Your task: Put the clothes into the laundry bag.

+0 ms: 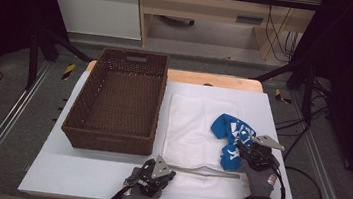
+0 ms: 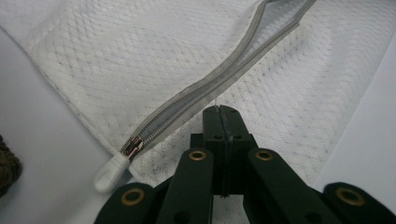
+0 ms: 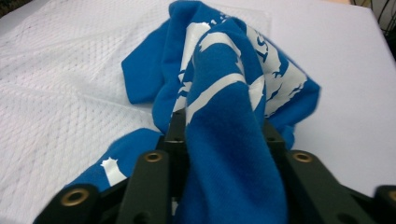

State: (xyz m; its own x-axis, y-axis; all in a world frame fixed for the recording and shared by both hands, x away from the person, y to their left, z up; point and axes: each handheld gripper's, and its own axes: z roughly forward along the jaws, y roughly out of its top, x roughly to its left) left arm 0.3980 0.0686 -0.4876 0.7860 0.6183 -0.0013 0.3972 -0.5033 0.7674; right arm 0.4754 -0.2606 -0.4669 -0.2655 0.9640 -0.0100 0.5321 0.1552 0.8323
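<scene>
The right hand-held gripper (image 3: 219, 126) has its jaws pressed on a bunched fold of the blue cloth (image 3: 224, 93), which fills the gap between them; the cloth carries white print. In the high view this hand-held gripper (image 1: 243, 150) sits at the near right part of the white mesh bag (image 1: 196, 127), with the blue cloth (image 1: 228, 135) lying partly on the bag and draping toward its right edge.

The left hand-held gripper (image 2: 223, 112) is fully closed, its tips pinching the mesh fabric of the bag just beside the grey zipper (image 2: 205, 88); the zipper's white pull (image 2: 109, 170) lies at the bag's corner.

The bag lies flat on the white table (image 1: 80, 174). A brown wicker basket (image 1: 119, 100) stands just left of the bag.
</scene>
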